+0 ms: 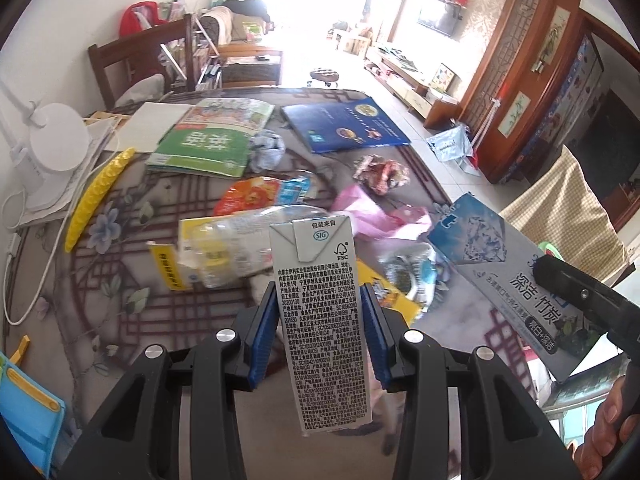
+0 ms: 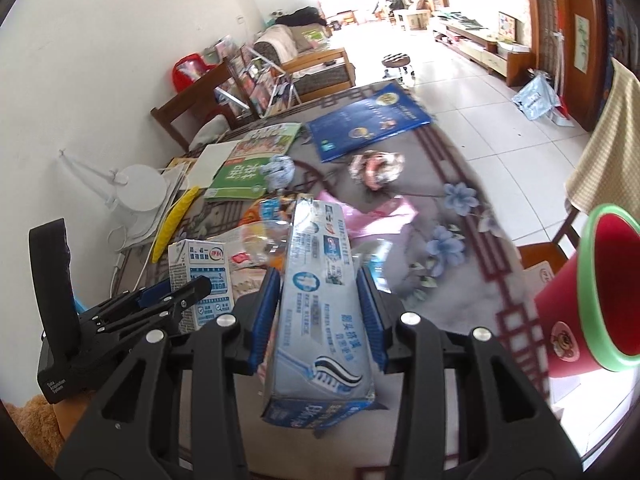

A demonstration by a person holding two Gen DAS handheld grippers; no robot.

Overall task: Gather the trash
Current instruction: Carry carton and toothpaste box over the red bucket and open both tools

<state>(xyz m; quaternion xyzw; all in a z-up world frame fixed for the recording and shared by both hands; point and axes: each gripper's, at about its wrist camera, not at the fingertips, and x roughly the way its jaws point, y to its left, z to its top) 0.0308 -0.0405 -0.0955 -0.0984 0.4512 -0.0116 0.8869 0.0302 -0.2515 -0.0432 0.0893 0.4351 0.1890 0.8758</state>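
Note:
My left gripper (image 1: 320, 316) is shut on a white milk carton (image 1: 320, 320) with black small print, held above the table. My right gripper (image 2: 318, 304) is shut on a long blue toothpaste box (image 2: 320, 300). That box (image 1: 508, 276) also shows at the right of the left wrist view, and the carton (image 2: 202, 280) at the left of the right wrist view. On the table lie a clear plastic bottle (image 1: 240, 244), an orange snack wrapper (image 1: 256, 196), pink plastic (image 1: 372, 216), a crumpled wrapper (image 1: 382, 170) and a crumpled tissue (image 1: 266, 150).
A red bin with a green rim (image 2: 592, 300) stands at the table's right edge. A green book (image 1: 208, 140), a blue folder (image 1: 348, 124), a yellow strip (image 1: 100, 196) and a white lamp base (image 1: 56, 144) lie further back. A wooden chair (image 1: 136, 60) stands behind the table.

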